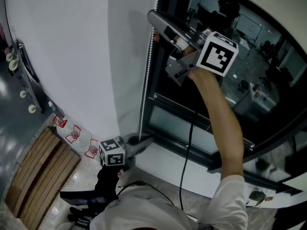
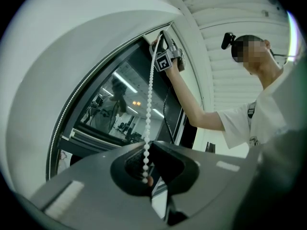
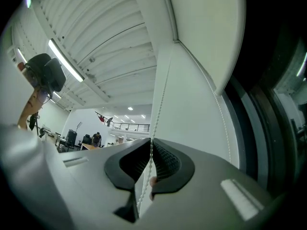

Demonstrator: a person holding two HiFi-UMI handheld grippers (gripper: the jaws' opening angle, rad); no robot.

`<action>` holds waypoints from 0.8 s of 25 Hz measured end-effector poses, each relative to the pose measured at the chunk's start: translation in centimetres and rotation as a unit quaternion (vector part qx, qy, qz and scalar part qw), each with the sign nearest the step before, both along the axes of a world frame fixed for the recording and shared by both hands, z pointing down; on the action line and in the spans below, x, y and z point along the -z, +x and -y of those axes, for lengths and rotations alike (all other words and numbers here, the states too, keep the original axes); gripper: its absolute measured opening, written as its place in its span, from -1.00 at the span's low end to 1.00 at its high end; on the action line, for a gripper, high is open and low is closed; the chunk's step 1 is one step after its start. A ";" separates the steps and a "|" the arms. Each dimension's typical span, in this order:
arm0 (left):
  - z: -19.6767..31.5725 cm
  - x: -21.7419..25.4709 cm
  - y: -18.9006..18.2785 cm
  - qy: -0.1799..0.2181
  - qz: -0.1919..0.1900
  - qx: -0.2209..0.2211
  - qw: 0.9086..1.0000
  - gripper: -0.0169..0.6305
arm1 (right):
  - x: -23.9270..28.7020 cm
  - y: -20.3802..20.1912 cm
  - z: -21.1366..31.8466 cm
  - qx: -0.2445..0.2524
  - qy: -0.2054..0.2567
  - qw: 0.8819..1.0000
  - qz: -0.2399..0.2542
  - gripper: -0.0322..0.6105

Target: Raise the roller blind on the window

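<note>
A white bead chain [image 1: 146, 80] hangs down the edge of the white roller blind [image 1: 129, 56], beside the dark window [image 1: 249, 80]. My right gripper [image 1: 153, 23] is held high at arm's length, and in the right gripper view the right gripper [image 3: 151, 142] is shut on the chain [image 3: 160, 95]. My left gripper [image 1: 145, 140] is low, near the sill. In the left gripper view the left gripper [image 2: 147, 146] pinches the chain [image 2: 149, 95], whose beads run straight up to the right gripper [image 2: 157, 43]. A second strand [image 3: 219, 104] hangs loose.
A white window sill [image 1: 172, 162] runs below the dark frame. A black cable [image 1: 188, 147] hangs from the raised arm [image 1: 220, 114]. A slatted wooden bench [image 1: 38, 171] lies at the lower left. The window reflects the room.
</note>
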State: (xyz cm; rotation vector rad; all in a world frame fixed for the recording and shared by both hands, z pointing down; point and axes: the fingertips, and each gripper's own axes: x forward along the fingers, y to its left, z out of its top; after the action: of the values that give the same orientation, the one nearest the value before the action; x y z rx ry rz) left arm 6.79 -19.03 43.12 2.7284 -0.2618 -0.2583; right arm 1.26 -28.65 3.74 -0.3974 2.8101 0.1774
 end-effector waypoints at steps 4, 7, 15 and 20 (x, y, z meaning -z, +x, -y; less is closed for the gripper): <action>0.0 0.1 0.3 -0.006 0.000 -0.003 1.000 -0.95 | -0.2 -0.2 -0.3 0.007 -0.003 1.000 -0.006 -0.86; -0.2 0.0 0.5 -0.007 0.001 -0.005 1.000 -0.95 | -1.1 -0.3 -0.6 0.007 -0.007 1.000 -0.010 -0.86; -0.2 0.1 0.5 -0.002 0.002 -0.007 1.000 -0.95 | -6.0 -0.8 -1.4 0.002 -0.015 0.999 -0.043 -0.86; -0.2 0.2 0.6 0.001 0.005 -0.011 1.000 -0.95 | -11.0 -1.3 -1.8 0.004 -0.041 0.996 -0.075 -0.86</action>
State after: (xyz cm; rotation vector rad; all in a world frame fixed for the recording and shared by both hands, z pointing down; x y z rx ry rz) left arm 7.43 -18.82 42.94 2.7330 -0.2339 -0.2376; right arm -0.07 -26.82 14.76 -0.4064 2.9743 0.0947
